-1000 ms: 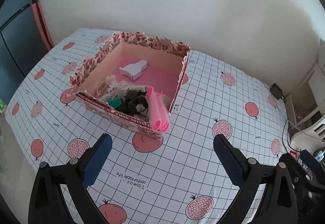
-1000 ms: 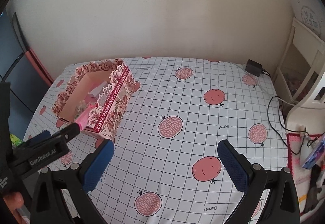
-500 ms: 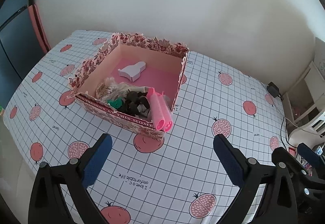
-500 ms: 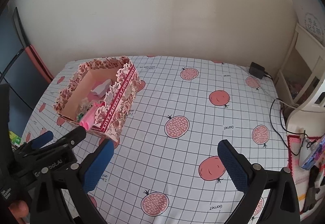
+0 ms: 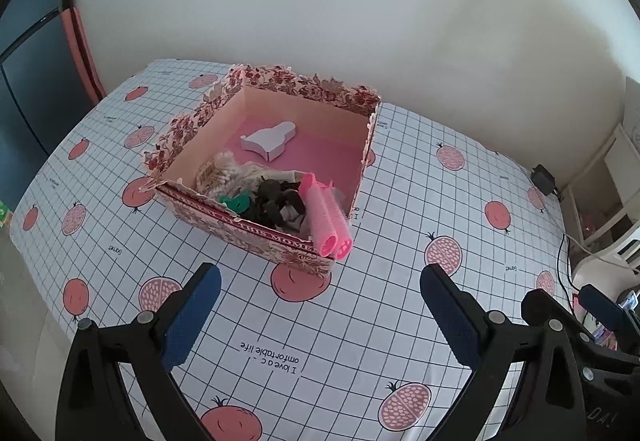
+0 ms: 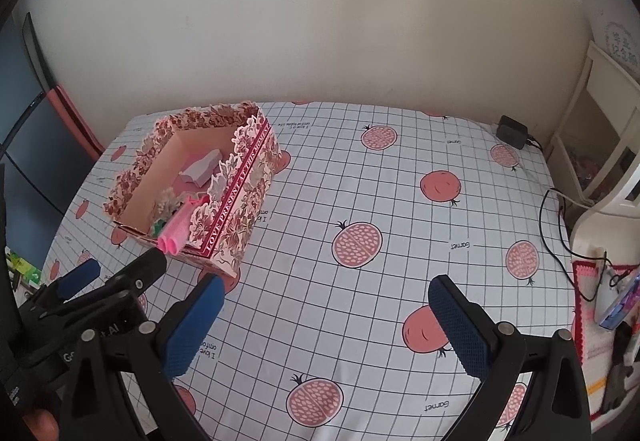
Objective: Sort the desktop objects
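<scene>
In the left wrist view, our left gripper point(image 5: 320, 315) hangs wide and empty before the floral box point(image 5: 244, 229); the pink rollers point(image 5: 326, 219) overhang its near corner and may tip out if we nudge it. In the right wrist view, our right gripper point(image 6: 326, 321) gapes wide over bare tablecloth point(image 6: 400, 201); the charger point(image 6: 512, 131) and cable point(image 6: 554, 225), possibly loose, lie far right.

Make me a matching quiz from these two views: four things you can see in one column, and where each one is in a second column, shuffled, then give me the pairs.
Things
1. pink rollers
2. white cutout
3. black adapter
4. cotton swabs

Places
A. at the table's far right corner, by the wall
B. flat on the box's pink floor, toward its far side
C. leaning over the box's near corner, ends sticking out
D. inside the box, against its near left wall

Pairs: 1-C, 2-B, 3-A, 4-D
</scene>
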Motion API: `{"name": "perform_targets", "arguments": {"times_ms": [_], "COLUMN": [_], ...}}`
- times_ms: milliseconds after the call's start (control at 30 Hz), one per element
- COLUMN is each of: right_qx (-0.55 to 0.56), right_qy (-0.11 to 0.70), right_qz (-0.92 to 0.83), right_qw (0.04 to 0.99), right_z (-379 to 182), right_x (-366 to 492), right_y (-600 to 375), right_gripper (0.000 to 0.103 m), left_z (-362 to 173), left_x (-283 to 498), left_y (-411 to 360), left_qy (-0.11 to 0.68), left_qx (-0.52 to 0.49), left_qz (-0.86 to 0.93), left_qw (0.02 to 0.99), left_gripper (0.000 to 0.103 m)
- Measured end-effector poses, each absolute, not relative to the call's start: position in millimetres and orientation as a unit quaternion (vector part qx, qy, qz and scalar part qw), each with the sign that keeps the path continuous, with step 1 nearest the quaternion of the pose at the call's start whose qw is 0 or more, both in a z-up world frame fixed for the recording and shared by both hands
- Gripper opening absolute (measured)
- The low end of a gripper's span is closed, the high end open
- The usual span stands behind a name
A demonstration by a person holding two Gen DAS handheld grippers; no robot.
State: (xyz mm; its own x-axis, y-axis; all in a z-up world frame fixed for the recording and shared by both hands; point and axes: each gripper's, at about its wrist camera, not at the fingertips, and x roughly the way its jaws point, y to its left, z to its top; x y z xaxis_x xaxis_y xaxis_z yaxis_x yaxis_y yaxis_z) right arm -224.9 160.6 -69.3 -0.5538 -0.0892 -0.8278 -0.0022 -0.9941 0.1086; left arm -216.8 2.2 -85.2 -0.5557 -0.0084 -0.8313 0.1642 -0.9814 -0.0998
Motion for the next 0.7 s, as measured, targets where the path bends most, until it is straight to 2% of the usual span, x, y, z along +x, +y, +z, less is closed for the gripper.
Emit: {"name": "perform_targets", "arguments": {"times_ms": [700], "right_qx": [0.472], "right_qy": [-0.051], "right_qz": [-0.88], "right_qw": [0.026], "right_z": [-69.6], "right_x": [-226.3], "right_y": [159.8], "right_gripper": [0.103], "left_z": [-82.9], "left_x": [-214.4], "left_y": [1.1], "left_qy": [0.079], "left_qx": [0.462], "left_qz": [-0.881], "left_qw": [0.066], "left_gripper": [0.1]}}
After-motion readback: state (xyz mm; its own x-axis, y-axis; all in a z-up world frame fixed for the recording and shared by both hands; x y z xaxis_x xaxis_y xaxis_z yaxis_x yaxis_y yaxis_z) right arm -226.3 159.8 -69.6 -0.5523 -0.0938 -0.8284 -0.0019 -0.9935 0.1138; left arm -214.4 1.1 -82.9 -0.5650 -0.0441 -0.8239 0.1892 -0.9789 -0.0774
